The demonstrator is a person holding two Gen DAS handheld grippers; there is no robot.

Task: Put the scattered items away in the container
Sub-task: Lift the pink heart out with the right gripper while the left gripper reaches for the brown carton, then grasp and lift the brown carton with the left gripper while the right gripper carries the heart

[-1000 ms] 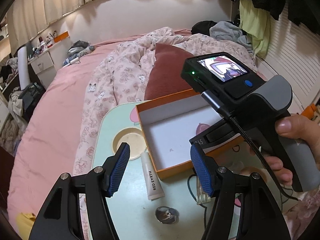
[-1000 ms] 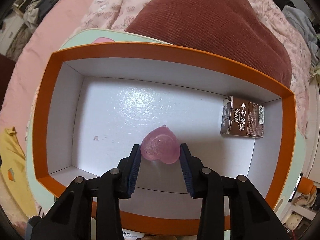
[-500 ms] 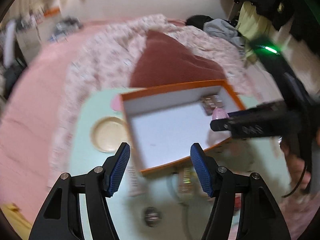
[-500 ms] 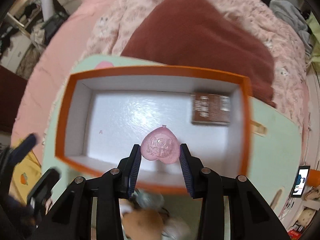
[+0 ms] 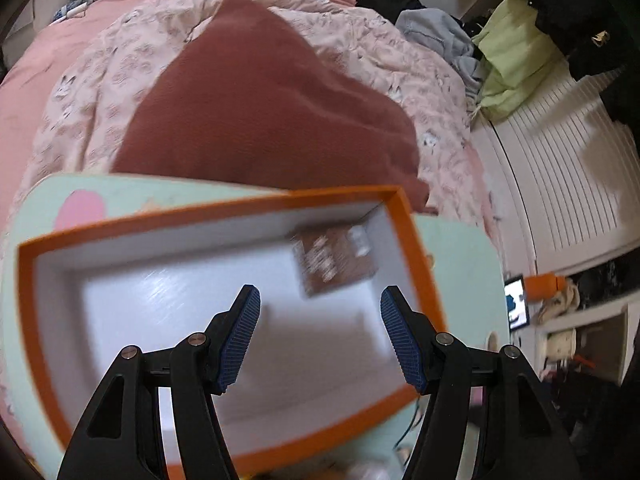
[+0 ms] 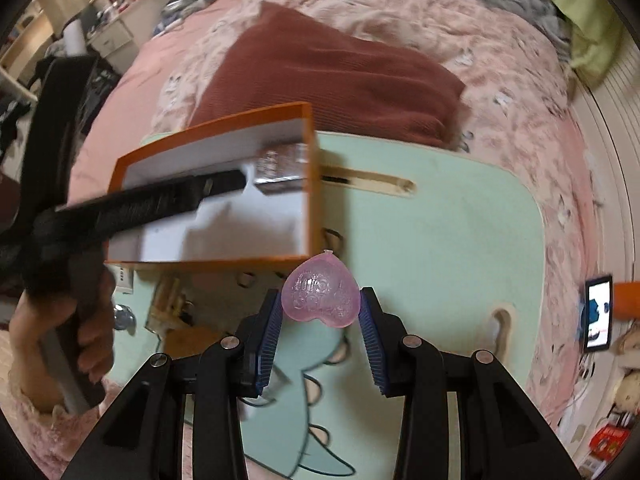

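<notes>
box (image 5: 416, 248): matt orange card, glossy white floor | heart (image 6: 320, 294): translucent glossy pink | cushion (image 5: 256, 120): ribbed cloth

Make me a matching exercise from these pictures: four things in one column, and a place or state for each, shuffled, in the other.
Things:
1. pink heart
2. brown carton
3. left gripper
4. phone

Places or states:
A. inside the orange box
B. open, nothing between its pads
C. clamped in the right gripper
D. lit screen, beyond the right edge of the green table

Pairs: 1-C, 2-A, 3-B, 4-D
</notes>
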